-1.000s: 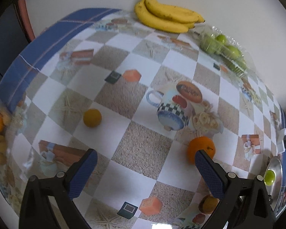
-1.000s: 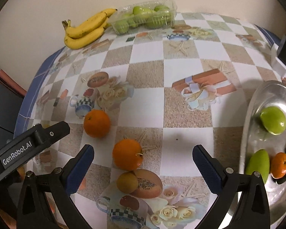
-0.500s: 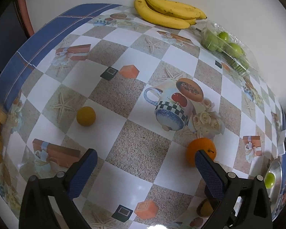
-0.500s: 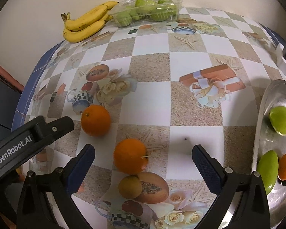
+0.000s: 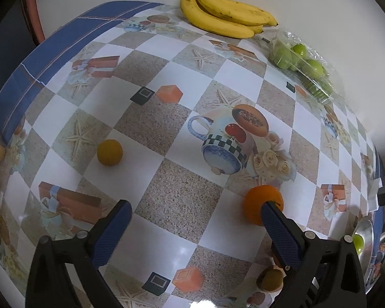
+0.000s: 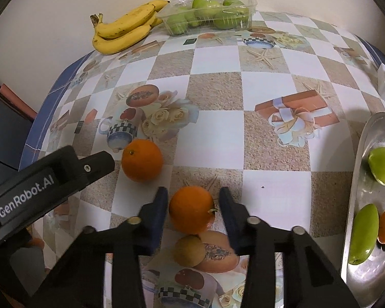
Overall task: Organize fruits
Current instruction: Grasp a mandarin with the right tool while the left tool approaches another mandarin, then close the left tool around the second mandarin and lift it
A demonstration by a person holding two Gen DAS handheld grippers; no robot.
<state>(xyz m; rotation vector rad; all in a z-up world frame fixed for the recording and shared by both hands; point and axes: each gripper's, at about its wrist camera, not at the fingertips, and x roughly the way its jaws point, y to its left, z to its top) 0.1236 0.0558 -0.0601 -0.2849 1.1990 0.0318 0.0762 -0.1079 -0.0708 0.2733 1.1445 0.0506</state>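
In the right wrist view my right gripper [image 6: 192, 200] has its blue fingers close on both sides of an orange [image 6: 191, 209] on the tablecloth; contact is unclear. A second orange [image 6: 142, 160] lies just beyond, by the left gripper's body [image 6: 48, 182]. A small brownish fruit [image 6: 188, 250] lies nearer. In the left wrist view my left gripper [image 5: 193, 220] is open and empty, with an orange [image 5: 261, 202] behind its right finger and a yellow fruit [image 5: 109, 152] to the left.
A metal tray [image 6: 359, 205] at right holds two green fruits and a small orange. Bananas [image 6: 125, 29] and a clear box of green fruit [image 6: 210, 12] lie at the far wall. The table's blue edge [image 5: 64, 46] is at left.
My right gripper's fingers have closed in from wide open to flank the nearer orange. The left gripper has shifted slightly forward and stays open.
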